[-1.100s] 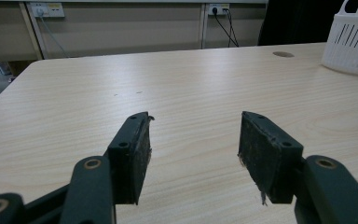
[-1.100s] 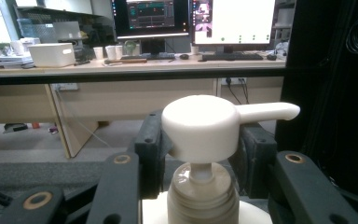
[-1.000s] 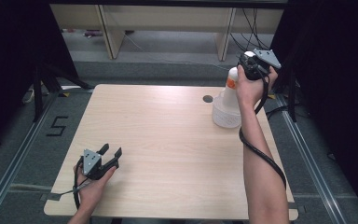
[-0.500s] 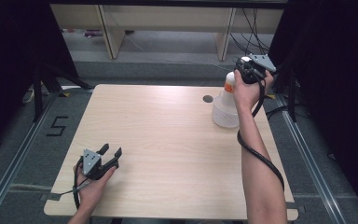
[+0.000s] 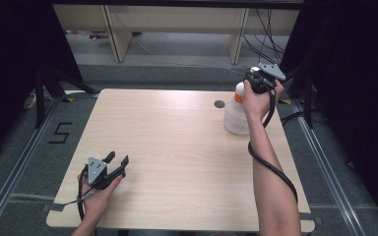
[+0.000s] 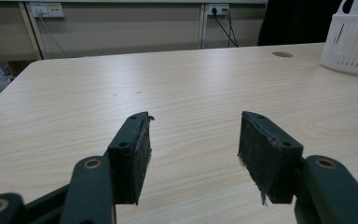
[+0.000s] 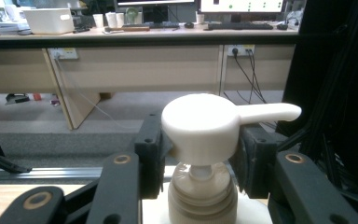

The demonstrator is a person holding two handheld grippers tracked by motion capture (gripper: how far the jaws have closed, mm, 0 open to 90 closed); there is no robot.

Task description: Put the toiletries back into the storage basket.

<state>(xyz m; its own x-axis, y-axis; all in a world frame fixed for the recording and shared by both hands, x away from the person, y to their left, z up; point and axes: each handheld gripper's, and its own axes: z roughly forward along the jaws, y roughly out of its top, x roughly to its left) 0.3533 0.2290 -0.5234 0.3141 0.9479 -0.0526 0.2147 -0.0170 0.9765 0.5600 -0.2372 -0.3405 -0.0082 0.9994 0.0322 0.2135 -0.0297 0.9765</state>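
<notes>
Table [image 5: 177, 162]: pale wood top; everything below is placed against it.
Basket [image 5: 235, 120]: white, slotted wall, standing on the table near its far right corner, just right of the round hole [image 5: 219, 104] in the top. In my left gripper view its wall [image 6: 352, 44] sits at the far right of the table.
Bottle [image 5: 239, 96]: a pump bottle with an orange band under its neck, upright, its lower part down inside the basket; whether its base rests on the basket floor I cannot tell.
Pump head [image 7: 200, 128]: white, round, its spout pointing to the right in my right gripper view, high above the table's far right corner.
My right tongs [image 5: 257, 81]: held above the basket, closed on the pump; my right gripper view [image 7: 200, 165] shows one black pad pressed on each side, just under the round cap.
My left tongs [image 5: 117, 163]: resting low at the table's near left corner, jaws wide apart with nothing between them; bare wood shows in the gap [image 6: 193, 149].
</notes>
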